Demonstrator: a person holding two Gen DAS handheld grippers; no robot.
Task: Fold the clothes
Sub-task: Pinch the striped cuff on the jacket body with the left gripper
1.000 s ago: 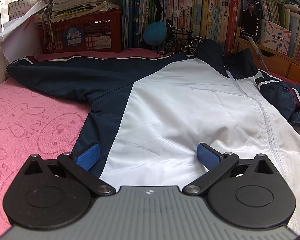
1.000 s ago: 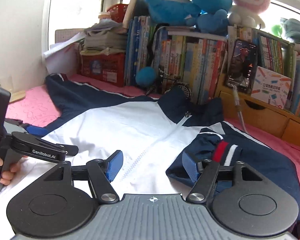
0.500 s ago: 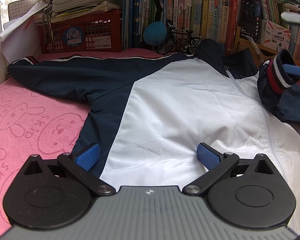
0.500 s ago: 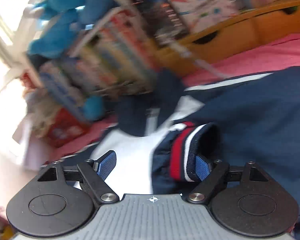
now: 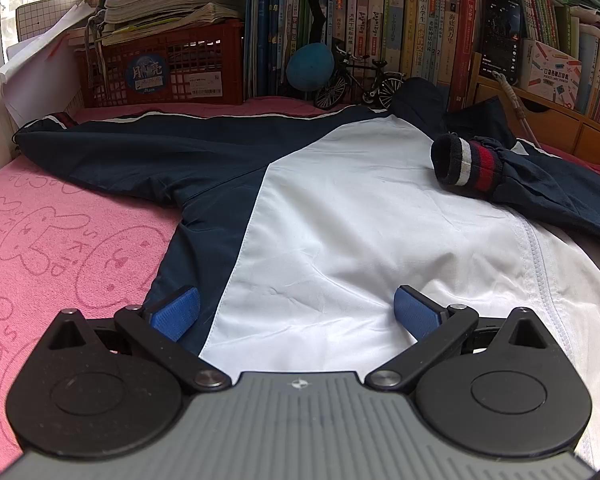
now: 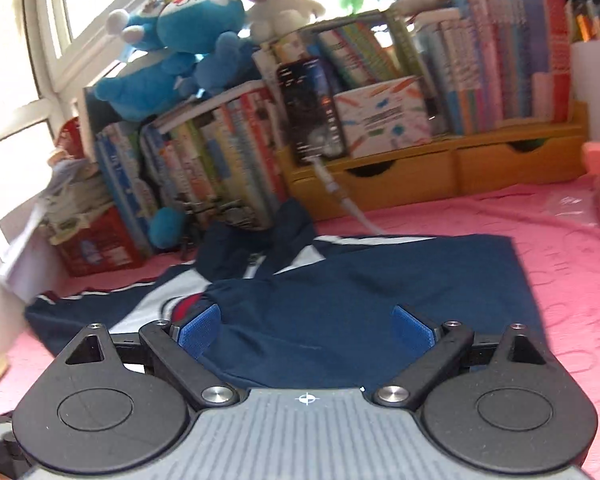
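On pink bunny-print mat [image 5: 40, 240]: navy-and-white zip jacket [image 5: 360, 208] spread flat, right sleeve [image 5: 540, 184] folded across chest. Thin, slippery, limp shell; best pinched at ribbed striped cuff [image 5: 466, 164]. Left gripper [image 5: 296, 312] wide, empty. Right gripper [image 6: 306, 330] opening, sleeve cloth between, unpressed.

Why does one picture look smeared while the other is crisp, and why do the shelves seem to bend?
Left wrist view: sharp, the jacket and striped cuff crisp. The fisheye lens bows the bookshelf at the edges. Right wrist view: books and plush toys smeared by motion blur, the window washed out by daylight, while the right gripper, jaws opening, stays sharp.
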